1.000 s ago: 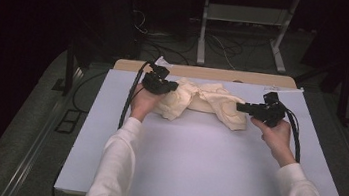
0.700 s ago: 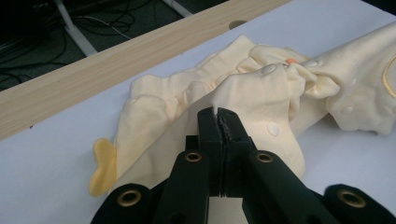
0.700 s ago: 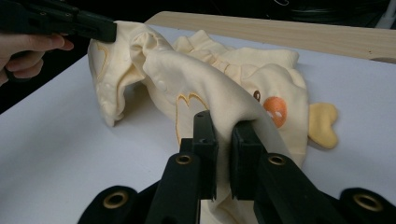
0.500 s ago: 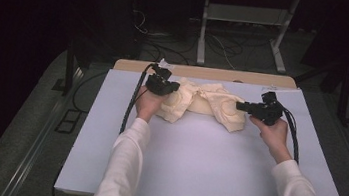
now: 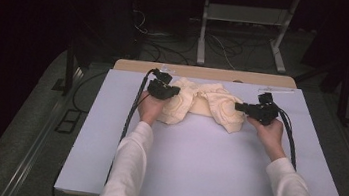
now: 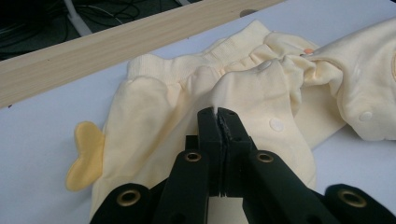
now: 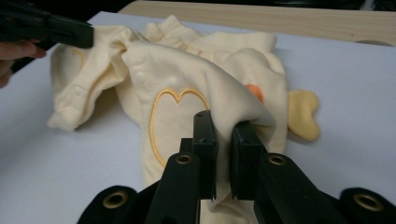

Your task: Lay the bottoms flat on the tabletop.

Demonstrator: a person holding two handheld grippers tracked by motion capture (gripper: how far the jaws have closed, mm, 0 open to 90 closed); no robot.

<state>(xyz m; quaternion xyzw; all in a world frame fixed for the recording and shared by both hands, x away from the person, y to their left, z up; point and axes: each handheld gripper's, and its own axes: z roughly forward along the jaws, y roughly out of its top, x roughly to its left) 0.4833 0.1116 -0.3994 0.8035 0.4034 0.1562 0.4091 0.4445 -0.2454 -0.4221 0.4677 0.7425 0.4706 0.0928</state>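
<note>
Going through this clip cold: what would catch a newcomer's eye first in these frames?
The pale yellow baby garment, crumpled at the far middle of the white table, stands out against the dark room. The left gripper and the right gripper each pinch one end of it, jaws shut on the fabric. In the right gripper view, an orange-stitched heart outline and a darker yellow flap mark the cloth.

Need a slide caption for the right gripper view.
Right gripper shut on a fold of the pale yellow baby garment lying on the white table.
</note>
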